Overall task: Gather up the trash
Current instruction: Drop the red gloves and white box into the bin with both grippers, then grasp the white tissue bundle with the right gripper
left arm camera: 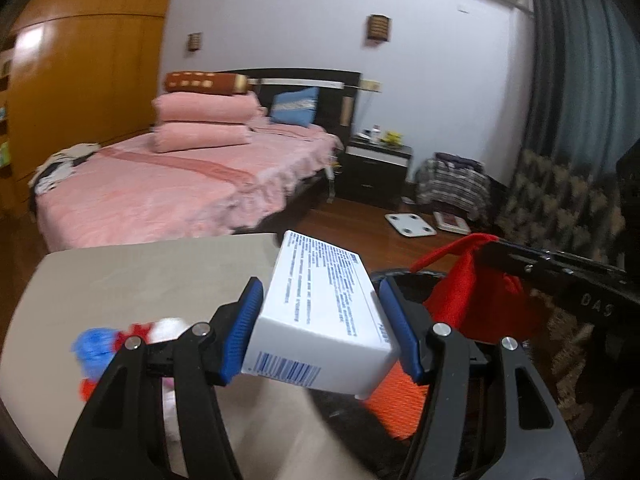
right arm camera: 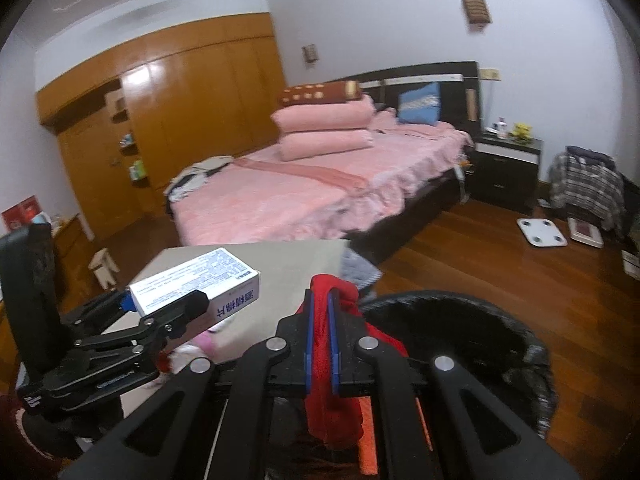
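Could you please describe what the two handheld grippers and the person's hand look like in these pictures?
Both the left gripper and right gripper have black linkage arms with silver pivot pins and ribbed blue pads. The hand wears a dark glove and dark red sleeve.

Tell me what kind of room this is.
A bedroom in a home, most likely: a bed with pink bedding and stacked pillows, a nightstand beside it, and a wall of wooden wardrobes.

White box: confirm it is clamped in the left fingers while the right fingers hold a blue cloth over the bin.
One error: the cloth is red, not blue, as the right wrist view shows. The white box is indeed clamped in the left fingers, near the bin.
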Available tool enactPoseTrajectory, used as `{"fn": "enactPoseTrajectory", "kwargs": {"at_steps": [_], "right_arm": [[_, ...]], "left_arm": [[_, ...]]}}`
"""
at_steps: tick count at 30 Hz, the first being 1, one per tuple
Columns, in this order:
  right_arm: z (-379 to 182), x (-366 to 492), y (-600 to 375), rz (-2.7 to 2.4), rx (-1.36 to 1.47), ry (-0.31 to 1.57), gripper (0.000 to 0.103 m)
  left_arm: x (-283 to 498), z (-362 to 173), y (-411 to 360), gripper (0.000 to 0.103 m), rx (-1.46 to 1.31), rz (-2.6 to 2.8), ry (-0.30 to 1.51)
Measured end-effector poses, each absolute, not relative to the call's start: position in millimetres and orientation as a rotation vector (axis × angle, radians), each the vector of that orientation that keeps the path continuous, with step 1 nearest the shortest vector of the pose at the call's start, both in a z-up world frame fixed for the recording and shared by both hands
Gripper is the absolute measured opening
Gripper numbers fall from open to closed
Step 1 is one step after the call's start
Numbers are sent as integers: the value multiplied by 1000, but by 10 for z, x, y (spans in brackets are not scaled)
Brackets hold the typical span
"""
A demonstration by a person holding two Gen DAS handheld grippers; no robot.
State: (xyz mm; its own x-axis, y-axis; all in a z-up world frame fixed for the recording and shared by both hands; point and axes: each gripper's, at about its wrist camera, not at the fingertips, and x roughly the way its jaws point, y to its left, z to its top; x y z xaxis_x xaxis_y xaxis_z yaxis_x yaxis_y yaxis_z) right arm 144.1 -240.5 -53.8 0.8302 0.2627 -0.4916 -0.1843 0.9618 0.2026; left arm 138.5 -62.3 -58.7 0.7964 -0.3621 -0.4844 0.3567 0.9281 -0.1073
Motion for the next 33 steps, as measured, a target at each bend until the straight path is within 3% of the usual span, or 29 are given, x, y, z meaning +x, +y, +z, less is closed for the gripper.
{"fn": "enactPoseTrajectory", "kwargs": {"at_steps": [9, 11, 13, 17, 19, 24, 33], "right_arm": [[-819, 1453, -2998, 96, 153, 608, 6], [-875, 1460, -3085, 67, 154, 623, 12], [-920, 1462, -3166, 34, 149, 626, 30], [-958, 1445, -3224, 7, 155, 618, 52], [-946, 1437, -3209, -4, 152, 607, 70], [-891, 1417, -3075, 10, 170, 565, 93], [-819, 1545, -2399, 97, 172, 525, 97]], "left_arm": [[1593, -820, -1279, 59, 3, -525, 558], [1634, -870, -1376, 63, 6, -564, 577], [1653, -903, -1415, 74, 7, -575, 588], [1653, -908, -1386, 82, 18, -547, 580], [1636, -892, -1283, 85, 20, -515, 572], [1551, -834, -827, 90, 25, -398, 549], [1410, -748, 193, 92, 7, -167, 531]]}}
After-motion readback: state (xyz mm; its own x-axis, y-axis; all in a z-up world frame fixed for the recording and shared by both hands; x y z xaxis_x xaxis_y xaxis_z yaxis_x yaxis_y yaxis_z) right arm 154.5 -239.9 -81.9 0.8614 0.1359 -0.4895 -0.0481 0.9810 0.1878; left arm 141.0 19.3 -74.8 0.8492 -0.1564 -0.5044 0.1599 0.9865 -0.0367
